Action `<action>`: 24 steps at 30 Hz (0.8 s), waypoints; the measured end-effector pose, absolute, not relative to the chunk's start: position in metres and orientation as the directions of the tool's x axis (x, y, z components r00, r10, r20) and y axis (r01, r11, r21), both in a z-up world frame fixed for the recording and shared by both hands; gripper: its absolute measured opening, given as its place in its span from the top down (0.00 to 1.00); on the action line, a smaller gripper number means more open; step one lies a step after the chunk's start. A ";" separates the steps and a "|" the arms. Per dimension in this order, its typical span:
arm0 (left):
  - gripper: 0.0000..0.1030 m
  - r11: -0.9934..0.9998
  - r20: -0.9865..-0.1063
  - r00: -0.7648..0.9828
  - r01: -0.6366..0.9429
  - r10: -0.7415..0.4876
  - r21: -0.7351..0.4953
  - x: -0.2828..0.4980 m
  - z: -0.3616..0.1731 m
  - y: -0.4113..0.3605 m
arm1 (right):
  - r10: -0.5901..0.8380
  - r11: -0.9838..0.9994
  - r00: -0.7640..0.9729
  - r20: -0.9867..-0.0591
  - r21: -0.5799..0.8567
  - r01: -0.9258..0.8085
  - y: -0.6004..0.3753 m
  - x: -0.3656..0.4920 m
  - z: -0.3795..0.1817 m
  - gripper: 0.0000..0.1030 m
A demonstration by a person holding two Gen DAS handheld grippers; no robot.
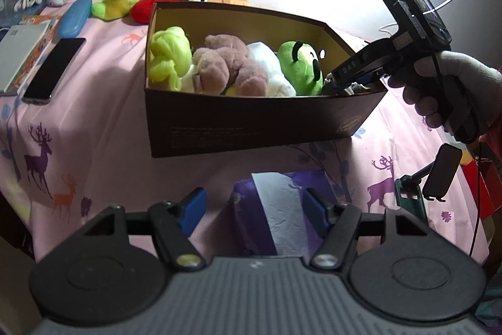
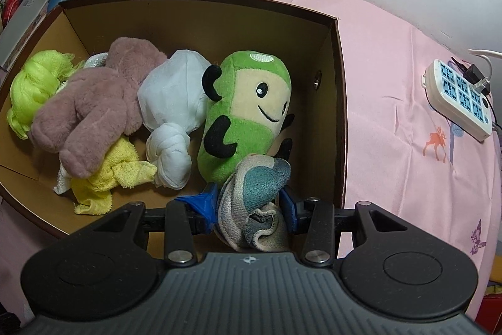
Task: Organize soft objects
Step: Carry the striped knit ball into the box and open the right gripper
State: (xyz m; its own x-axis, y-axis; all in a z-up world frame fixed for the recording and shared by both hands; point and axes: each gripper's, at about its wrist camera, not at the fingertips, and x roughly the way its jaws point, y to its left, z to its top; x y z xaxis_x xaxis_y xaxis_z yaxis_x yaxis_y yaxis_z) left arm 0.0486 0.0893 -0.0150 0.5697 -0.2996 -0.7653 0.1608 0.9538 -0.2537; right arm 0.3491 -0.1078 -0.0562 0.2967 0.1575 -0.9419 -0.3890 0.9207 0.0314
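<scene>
Right gripper [image 2: 249, 208]: jaws clamped on grey-blue rolled cloth [image 2: 255, 193], held inside cardboard box [image 2: 340, 102] at near right corner, touching green plush toy [image 2: 244, 115]. Box also holds white knotted cloth [image 2: 172, 102], mauve plush [image 2: 94, 102], yellow towel [image 2: 106, 178]. Left gripper [image 1: 251, 209]: jaws apart, holding nothing, above pink tablecloth [image 1: 103, 102], short of box.

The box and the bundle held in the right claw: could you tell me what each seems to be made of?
The box looks like matte cardboard: thin stiff walls, folded corners, dark outside, tan inside. The bundle looks like worn terry cloth, looped and crumpled between the right claw fingers.
</scene>
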 end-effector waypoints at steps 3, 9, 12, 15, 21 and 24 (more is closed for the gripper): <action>0.34 0.960 -0.780 0.560 0.156 -0.281 -0.234 0.055 -0.016 0.089 | 0.149 0.920 0.297 -0.943 0.022 -0.391 -0.106 0.348 -0.057 0.75; 0.34 0.972 -0.808 0.541 0.133 -0.234 -0.192 0.065 -0.019 0.086 | 0.152 0.916 0.292 -0.944 0.023 -0.402 -0.105 0.348 -0.058 0.74; 0.34 0.976 -0.813 0.539 0.121 -0.219 -0.183 0.068 -0.019 0.085 | 0.159 0.913 0.295 -0.942 0.026 -0.407 -0.105 0.346 -0.058 0.74; 0.34 0.978 -0.817 0.538 0.108 -0.208 -0.178 0.070 -0.018 0.084 | 0.162 0.912 0.301 -0.940 0.027 -0.409 -0.106 0.346 -0.058 0.74; 0.34 0.986 -0.826 0.539 0.088 -0.164 -0.139 0.073 -0.016 0.081 | 0.161 0.910 0.302 -0.939 0.023 -0.414 -0.107 0.345 -0.056 0.74; 0.34 0.990 -0.830 0.540 0.077 -0.139 -0.116 0.075 -0.015 0.080 | 0.152 0.905 0.307 -0.940 0.008 -0.425 -0.109 0.343 -0.055 0.74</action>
